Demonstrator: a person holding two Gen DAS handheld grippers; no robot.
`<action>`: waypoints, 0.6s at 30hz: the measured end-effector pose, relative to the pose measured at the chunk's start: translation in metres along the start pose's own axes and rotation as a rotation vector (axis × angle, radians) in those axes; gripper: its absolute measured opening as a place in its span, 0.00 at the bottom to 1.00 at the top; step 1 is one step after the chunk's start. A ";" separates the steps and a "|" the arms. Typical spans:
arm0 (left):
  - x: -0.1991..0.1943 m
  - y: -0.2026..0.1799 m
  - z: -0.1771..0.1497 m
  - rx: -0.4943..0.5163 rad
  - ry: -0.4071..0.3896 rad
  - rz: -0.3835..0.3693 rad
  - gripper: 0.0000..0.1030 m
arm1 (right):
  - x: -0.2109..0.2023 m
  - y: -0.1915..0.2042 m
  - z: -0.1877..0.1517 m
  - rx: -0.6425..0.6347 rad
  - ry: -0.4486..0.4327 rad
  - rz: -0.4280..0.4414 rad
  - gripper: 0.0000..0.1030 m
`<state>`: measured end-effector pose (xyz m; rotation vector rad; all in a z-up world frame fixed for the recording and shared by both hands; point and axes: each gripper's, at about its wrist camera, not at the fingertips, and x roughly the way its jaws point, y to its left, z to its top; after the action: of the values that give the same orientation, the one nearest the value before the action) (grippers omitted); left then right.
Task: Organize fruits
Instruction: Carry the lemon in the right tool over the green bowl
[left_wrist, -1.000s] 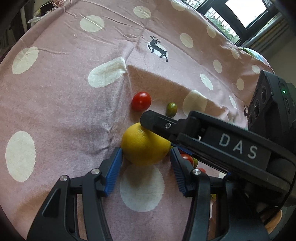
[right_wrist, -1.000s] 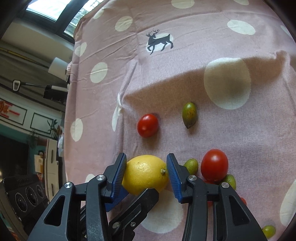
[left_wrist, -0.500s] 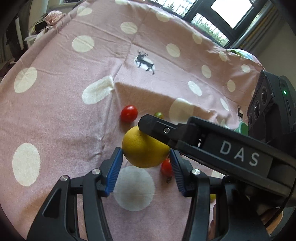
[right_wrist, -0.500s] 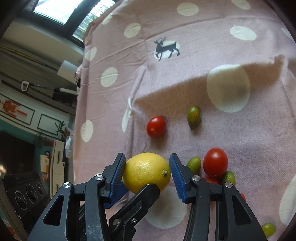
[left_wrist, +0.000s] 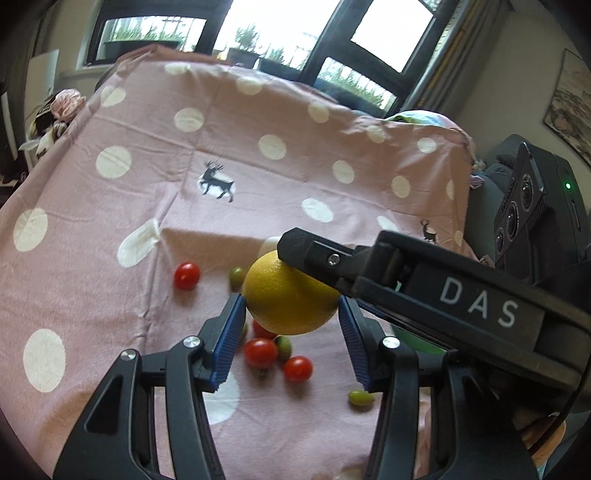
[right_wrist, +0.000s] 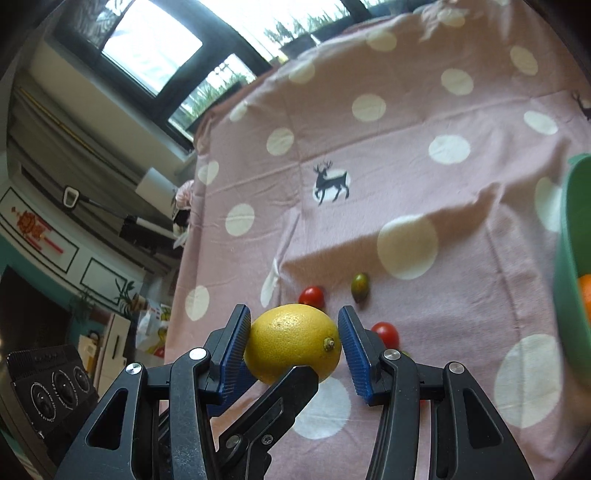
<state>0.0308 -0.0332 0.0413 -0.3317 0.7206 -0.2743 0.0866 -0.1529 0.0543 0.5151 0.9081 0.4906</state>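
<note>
1. Left claw (left_wrist: 290, 325) and right claw (right_wrist: 294, 349) together pinch the lemon (right_wrist: 291, 343) above the counter (right_wrist: 461, 258).
2. Cherry tomatoes (left_wrist: 260, 352) remain scattered below.
3. Far right, the green bowl (right_wrist: 567, 295) likely awaits the lemon.

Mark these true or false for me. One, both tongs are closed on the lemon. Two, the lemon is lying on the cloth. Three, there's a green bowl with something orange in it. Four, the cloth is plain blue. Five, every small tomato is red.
1. True: the lemon sits between the pads of the left tongs and the right tongs.
2. False: it is held up, with small tomatoes showing beneath it.
3. True: the green bowl holds something orange.
4. False: the cloth is pink with white dots and deer prints.
5. False: beside the red tomato lies a green tomato.
</note>
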 end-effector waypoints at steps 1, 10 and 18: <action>-0.002 -0.004 0.000 0.008 -0.008 -0.010 0.49 | -0.006 0.000 0.000 -0.003 -0.015 -0.004 0.51; -0.007 -0.040 -0.002 0.066 -0.048 -0.082 0.49 | -0.050 -0.011 -0.001 -0.005 -0.116 -0.036 0.51; 0.000 -0.071 -0.006 0.108 -0.059 -0.146 0.49 | -0.082 -0.031 0.000 0.027 -0.184 -0.070 0.51</action>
<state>0.0173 -0.0990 0.0640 -0.2891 0.6222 -0.4389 0.0495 -0.2257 0.0855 0.5416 0.7548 0.3615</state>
